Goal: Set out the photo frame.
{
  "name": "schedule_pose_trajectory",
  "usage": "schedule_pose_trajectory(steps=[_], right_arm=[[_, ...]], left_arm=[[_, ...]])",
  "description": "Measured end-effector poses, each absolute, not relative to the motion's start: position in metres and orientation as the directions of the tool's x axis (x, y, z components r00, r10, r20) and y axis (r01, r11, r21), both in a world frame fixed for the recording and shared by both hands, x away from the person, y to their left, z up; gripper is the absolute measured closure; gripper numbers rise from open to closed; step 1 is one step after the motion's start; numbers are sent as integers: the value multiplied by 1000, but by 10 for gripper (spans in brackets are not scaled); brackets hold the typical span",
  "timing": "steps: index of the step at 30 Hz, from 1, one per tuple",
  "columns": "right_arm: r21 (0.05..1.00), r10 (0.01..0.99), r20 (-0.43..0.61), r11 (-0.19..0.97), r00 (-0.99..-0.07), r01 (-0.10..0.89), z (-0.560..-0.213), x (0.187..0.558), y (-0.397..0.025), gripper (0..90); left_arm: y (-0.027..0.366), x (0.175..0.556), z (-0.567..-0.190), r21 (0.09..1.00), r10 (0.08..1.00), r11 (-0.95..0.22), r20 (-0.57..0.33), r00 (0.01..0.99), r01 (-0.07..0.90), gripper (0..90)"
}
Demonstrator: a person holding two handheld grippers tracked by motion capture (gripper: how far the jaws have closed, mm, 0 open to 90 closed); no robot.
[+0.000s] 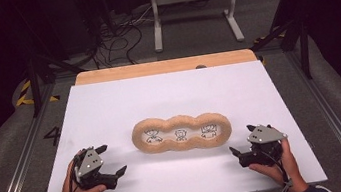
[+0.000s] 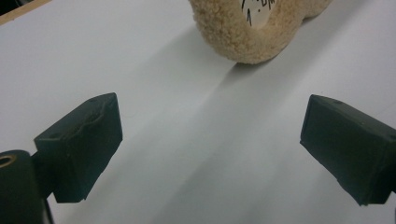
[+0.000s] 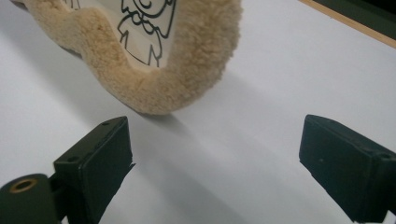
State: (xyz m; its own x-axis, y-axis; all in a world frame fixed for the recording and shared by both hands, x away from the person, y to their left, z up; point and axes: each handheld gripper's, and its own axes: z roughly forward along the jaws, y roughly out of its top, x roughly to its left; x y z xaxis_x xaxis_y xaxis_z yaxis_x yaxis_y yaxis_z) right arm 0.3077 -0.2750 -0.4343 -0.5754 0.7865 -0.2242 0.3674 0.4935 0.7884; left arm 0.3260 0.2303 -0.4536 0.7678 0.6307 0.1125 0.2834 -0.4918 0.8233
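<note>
Centrally, fuzzy tan mat [image 1: 182, 133] lies between 2 open tools.

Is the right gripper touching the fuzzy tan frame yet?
Apart. In the high view, white table shows between the right gripper and the fuzzy frame; the right gripper view shows its jaws open, short of the frame's rim.

Fuzzy frame [image 3: 187, 70] cut off at top edge in both gripper views, its three drawings [image 1: 180, 135] too small to identify
</note>
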Motion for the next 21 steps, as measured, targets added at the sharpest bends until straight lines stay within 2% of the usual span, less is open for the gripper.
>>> schedule_pose_trajectory(steps=[21], right_arm=[[814, 847, -205, 426, -491, 395, -440, 293, -313, 97]], left_arm=[[263, 317, -462, 824, 670, -464, 87, 737, 325, 60]])
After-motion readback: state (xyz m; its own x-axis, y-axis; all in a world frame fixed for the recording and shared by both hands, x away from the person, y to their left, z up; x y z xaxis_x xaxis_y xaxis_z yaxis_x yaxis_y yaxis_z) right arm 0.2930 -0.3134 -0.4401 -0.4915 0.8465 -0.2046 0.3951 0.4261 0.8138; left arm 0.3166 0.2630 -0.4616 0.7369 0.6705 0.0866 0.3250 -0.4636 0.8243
